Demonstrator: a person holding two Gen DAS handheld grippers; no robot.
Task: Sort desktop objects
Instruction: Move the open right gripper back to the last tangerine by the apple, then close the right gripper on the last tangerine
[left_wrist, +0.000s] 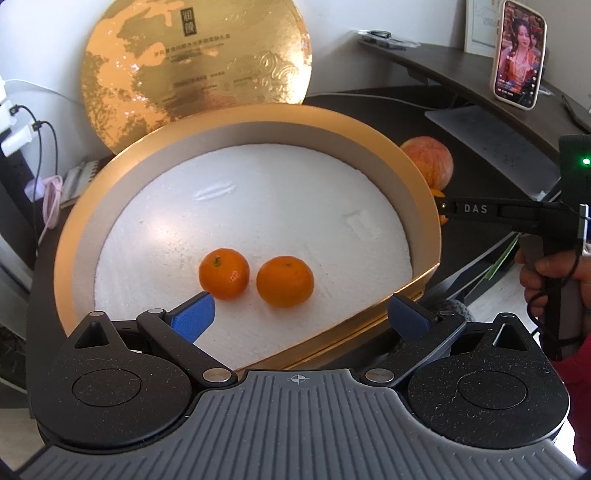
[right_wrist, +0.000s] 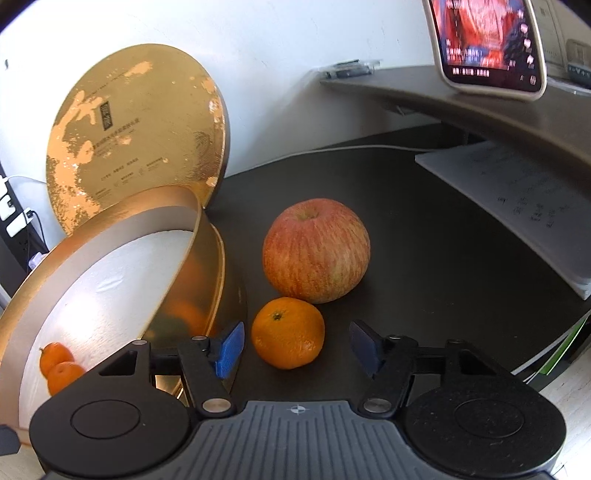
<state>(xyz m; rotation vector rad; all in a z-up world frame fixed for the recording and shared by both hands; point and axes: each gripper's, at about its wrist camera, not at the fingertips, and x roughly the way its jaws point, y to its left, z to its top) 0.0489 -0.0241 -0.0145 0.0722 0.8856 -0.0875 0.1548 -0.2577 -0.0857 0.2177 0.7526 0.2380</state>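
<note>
Tangerines, two of them, side by side on the white foam floor of the gold box (left_wrist: 424, 206): the left one (left_wrist: 224, 273) and the right one (left_wrist: 285, 281) sit close together at the near edge, not quite touching. The left gripper (left_wrist: 301, 314) hovers just over the box's near rim, jaws spread wide and holding nothing, its left blue pad (left_wrist: 195, 314) just short of the left fruit. Over on the right, outside the box, a third tangerine (right_wrist: 288, 333) rests on the dark desk (right_wrist: 424, 240), right beside the box wall and up against a big red-streaked apple (right_wrist: 316, 250) just behind it. The right gripper (right_wrist: 297, 345) is down at that third tangerine, jaws wide open, a blue pad on either side of the fruit with clear gaps, nothing gripped. A hand (left_wrist: 550, 280) grips the right tool's handle at the far right. Behind the box, the round gold lid (left_wrist: 195, 66) leans upright against the wall. A phone (left_wrist: 519, 53) with its screen lit stands on the raised shelf at the far right, papers (right_wrist: 517, 199) beneath it.
</note>
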